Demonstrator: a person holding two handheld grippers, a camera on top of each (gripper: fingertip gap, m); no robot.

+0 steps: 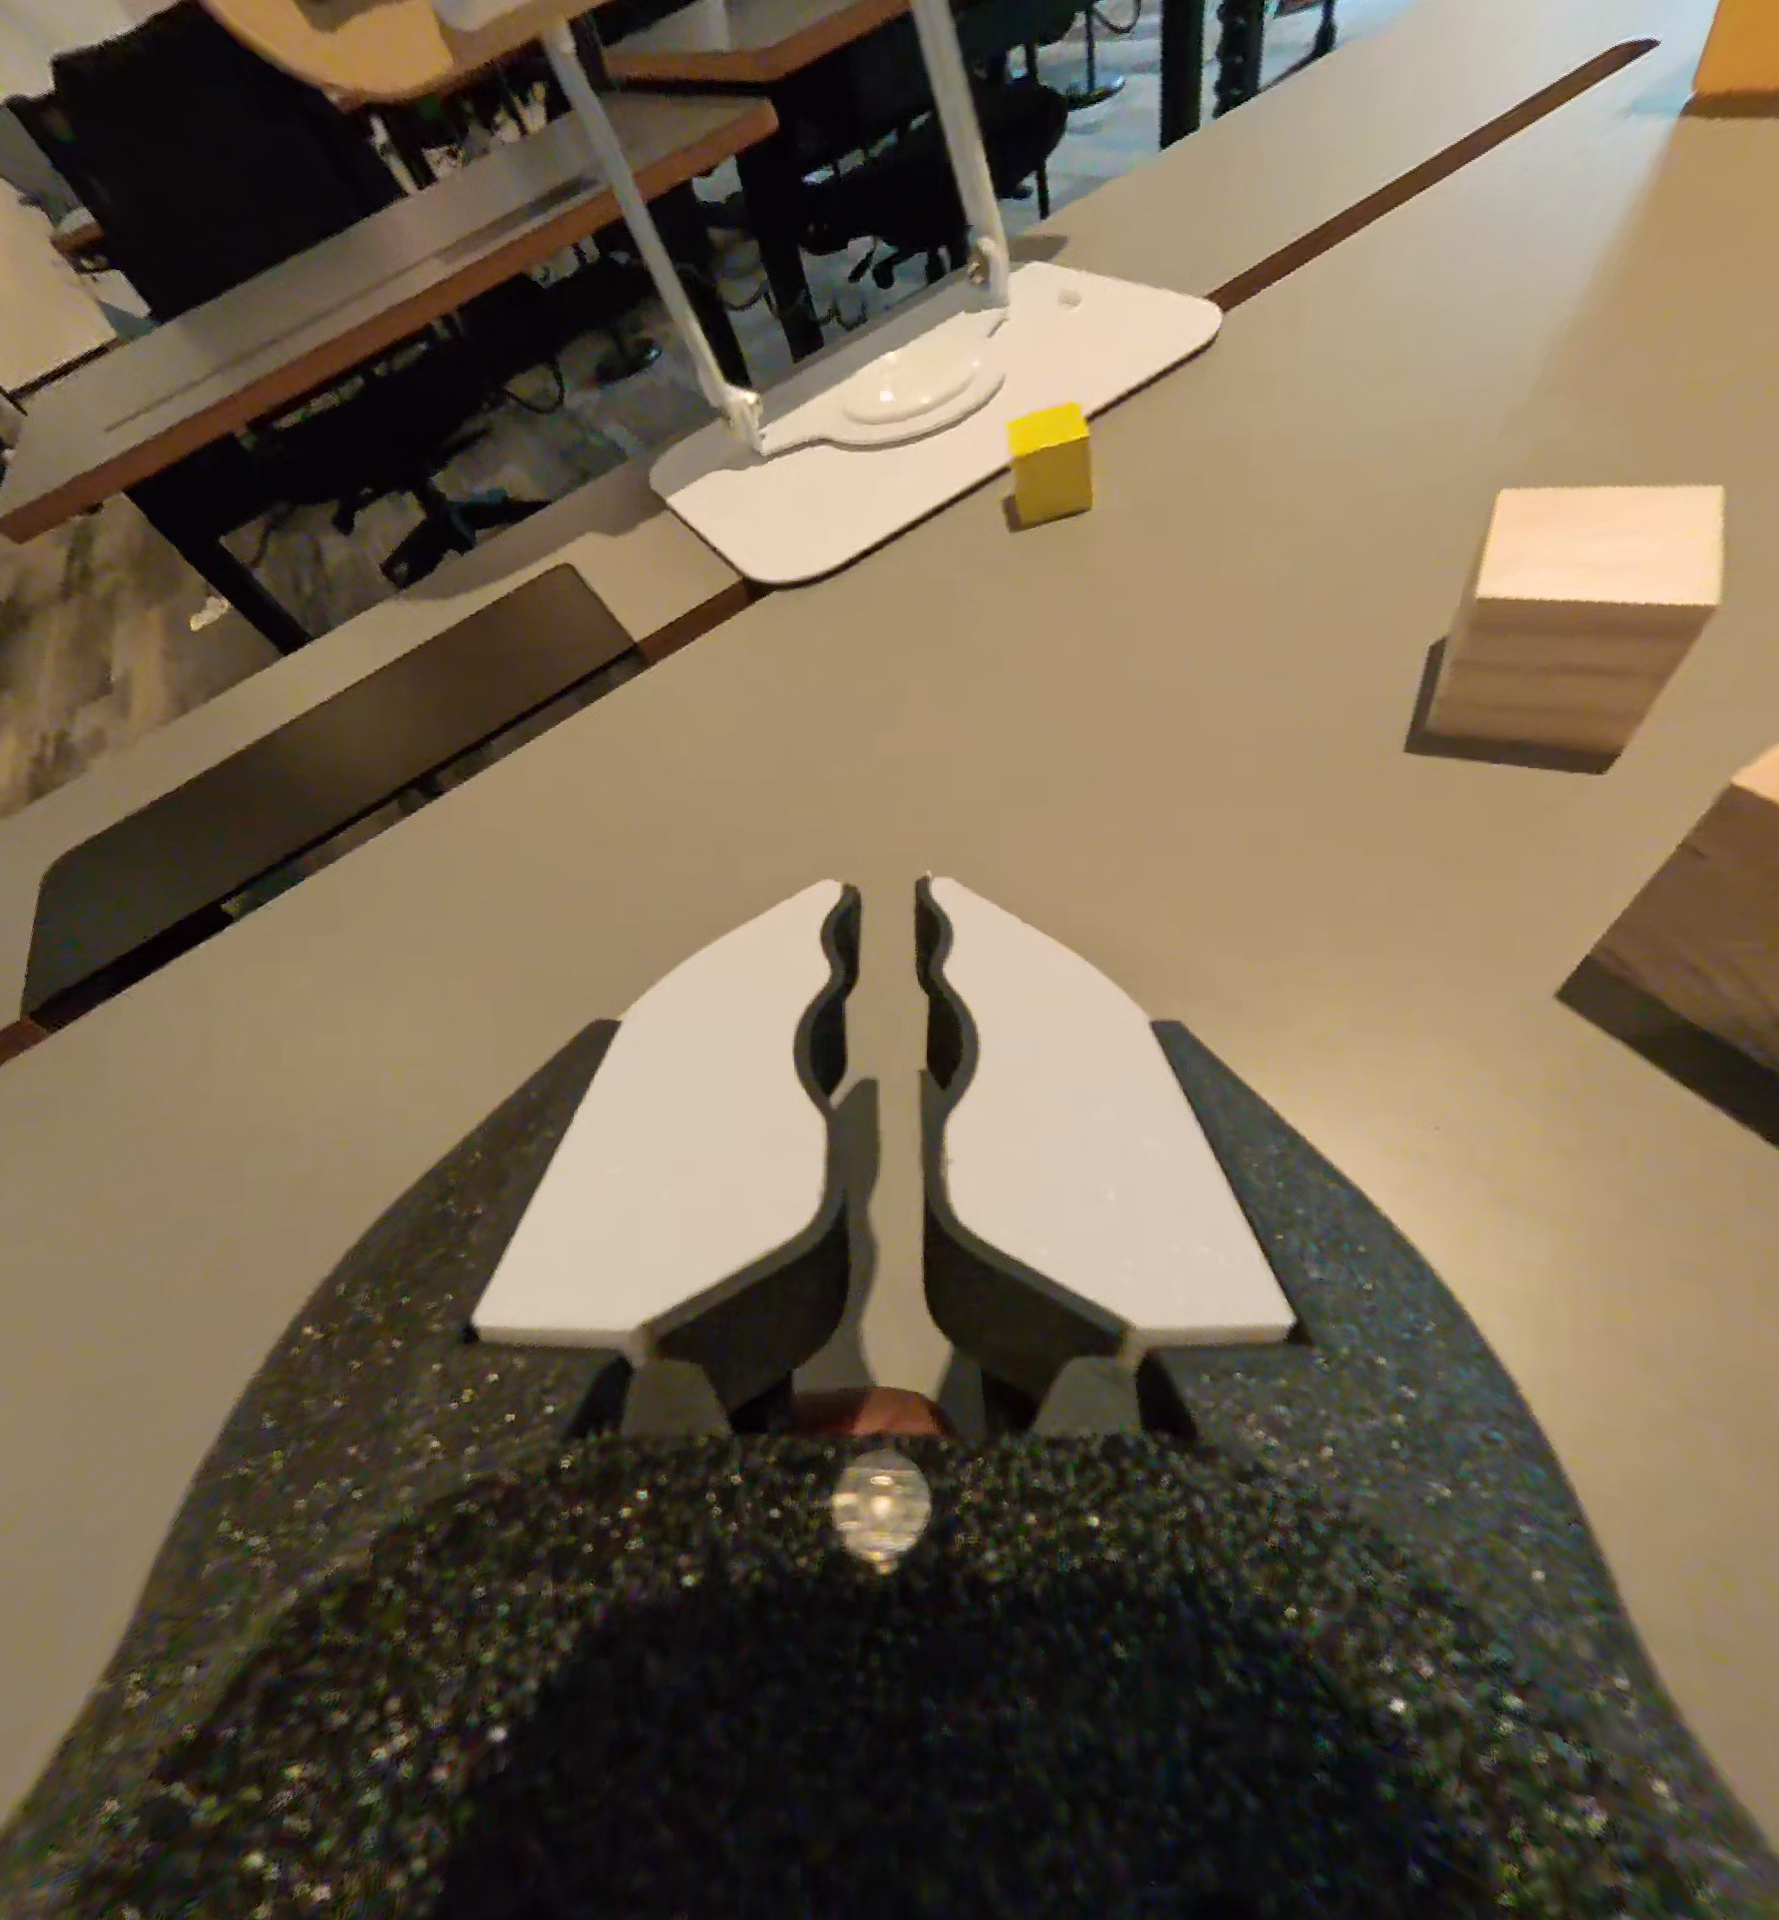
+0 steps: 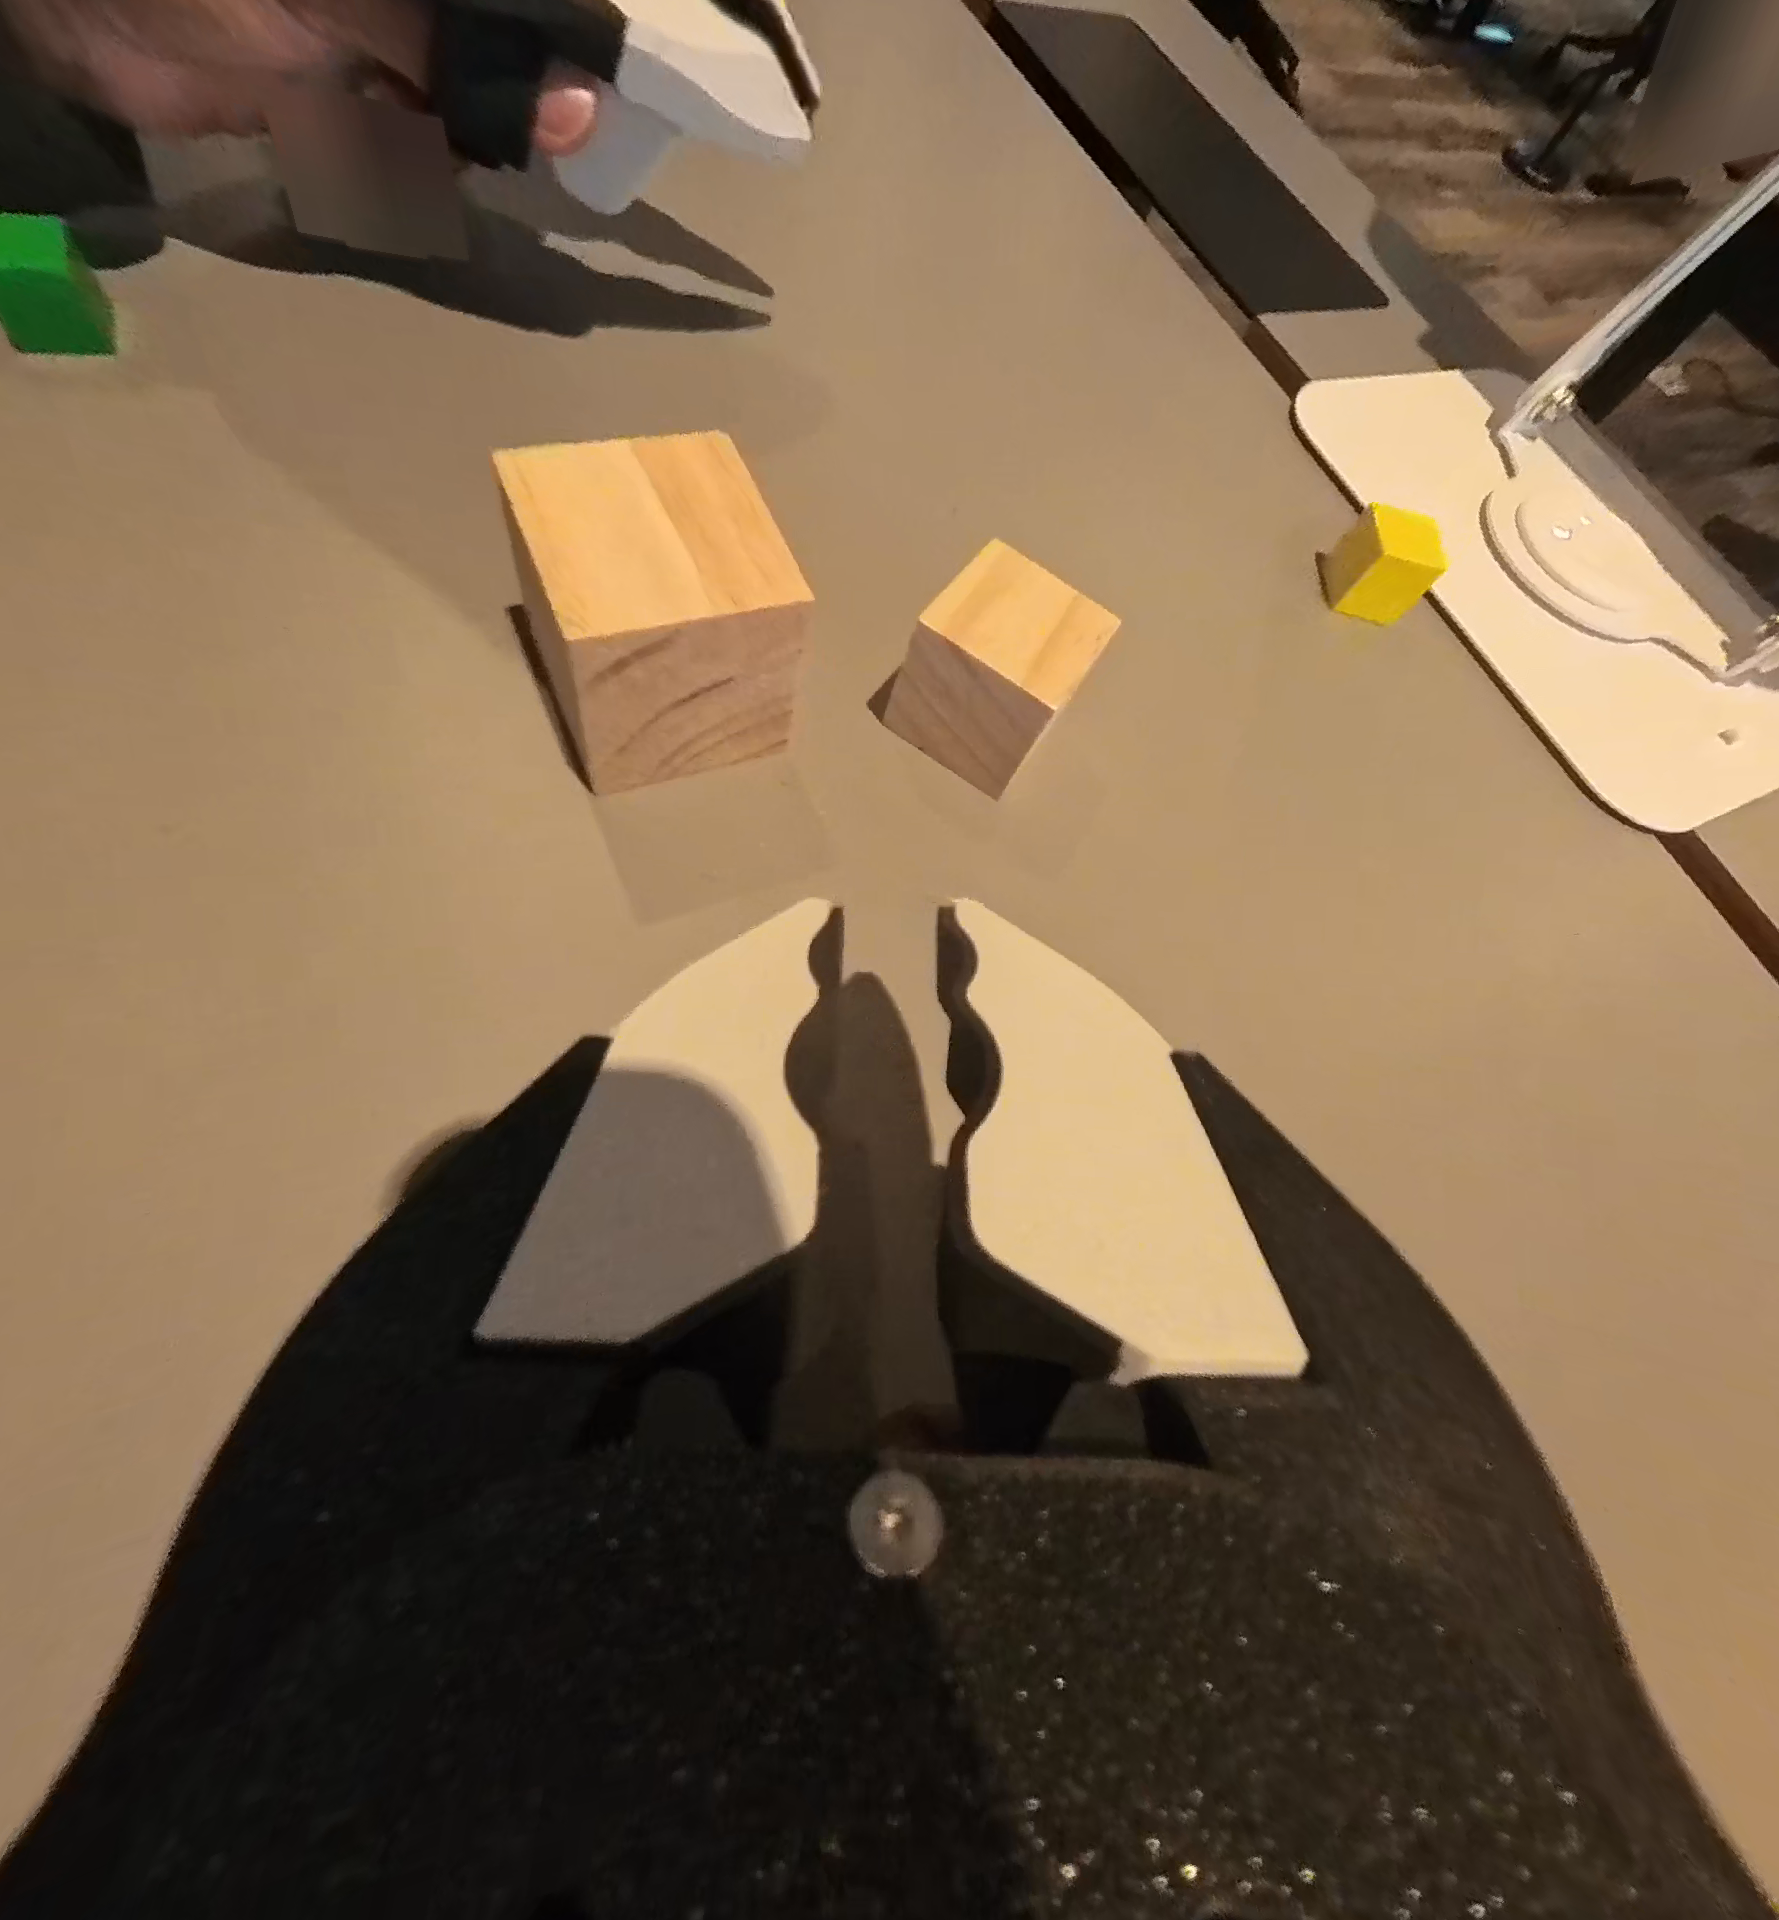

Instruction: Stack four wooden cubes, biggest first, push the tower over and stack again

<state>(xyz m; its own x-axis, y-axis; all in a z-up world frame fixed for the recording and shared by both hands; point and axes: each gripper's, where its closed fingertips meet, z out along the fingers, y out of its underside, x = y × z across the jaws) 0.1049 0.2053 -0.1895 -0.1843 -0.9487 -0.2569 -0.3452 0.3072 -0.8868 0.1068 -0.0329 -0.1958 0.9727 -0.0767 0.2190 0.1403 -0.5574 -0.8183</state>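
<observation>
While our right gripper hovers low over the grey table, its fingers nearly pressed together with only a narrow slit between the tips and nothing pinched, all four cubes sit apart on the surface, none stacked. Straight ahead of its tips and slightly left stands the big wooden cube, with the middle wooden cube just beside it on the right, not touching. Farther right the small yellow cube rests against the edge of the white lamp base. Far off to the left lies the green cube.

Our left gripper is likewise almost closed and empty, above bare table; from its view the middle wooden cube is ahead to the right and the big one is at the right edge.
</observation>
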